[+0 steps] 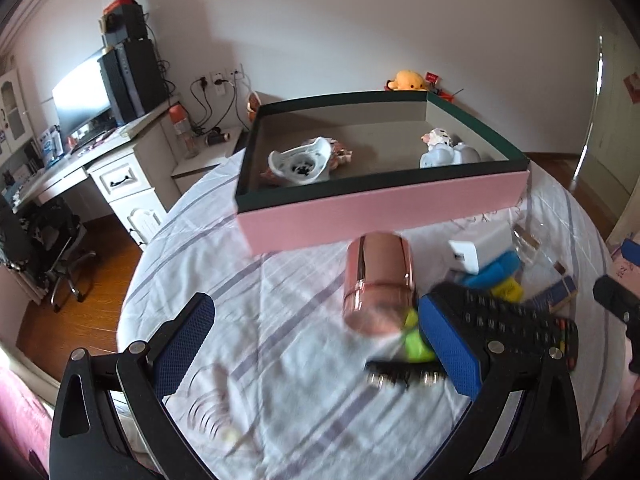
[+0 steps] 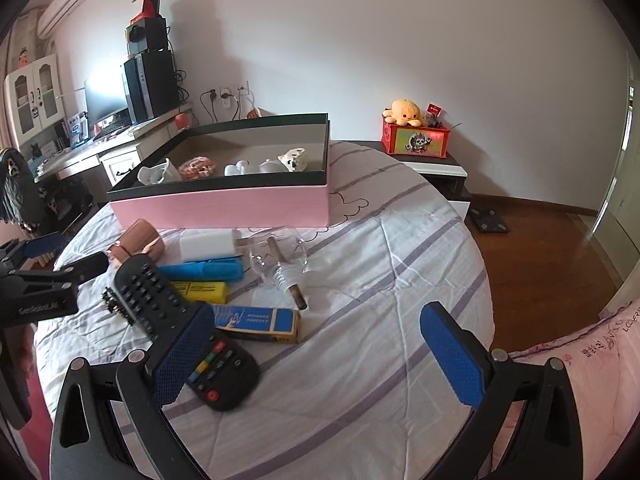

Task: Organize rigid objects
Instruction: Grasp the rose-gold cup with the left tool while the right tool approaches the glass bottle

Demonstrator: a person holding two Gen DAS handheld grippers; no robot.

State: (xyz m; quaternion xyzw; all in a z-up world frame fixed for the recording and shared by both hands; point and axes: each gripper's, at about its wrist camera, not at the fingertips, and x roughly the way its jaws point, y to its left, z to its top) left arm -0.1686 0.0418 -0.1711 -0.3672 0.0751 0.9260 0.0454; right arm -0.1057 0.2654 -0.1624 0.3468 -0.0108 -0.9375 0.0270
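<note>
A pink box (image 1: 380, 212) with a dark green rim stands at the far side of the round bed; it also shows in the right wrist view (image 2: 224, 208) and holds several small white and pink figurines (image 1: 300, 162). My left gripper (image 1: 320, 332) is open, and a rose-gold cylinder (image 1: 378, 284) lies between and just beyond its fingers. A black remote (image 2: 180, 320) lies by my open, empty right gripper (image 2: 320, 352), under its left finger. A white charger (image 2: 206, 244), blue (image 2: 204, 270) and yellow (image 2: 200, 292) blocks, a blue carton (image 2: 260, 322) and a glass piece (image 2: 280, 260) lie nearby.
The bed has a white striped cover (image 2: 360, 280). A desk with monitor and computer tower (image 1: 128, 80) stands at the left, with an office chair (image 1: 52, 240). A red box with a yellow plush (image 2: 414, 136) sits on a low cabinet. Wooden floor (image 2: 540, 248) lies to the right.
</note>
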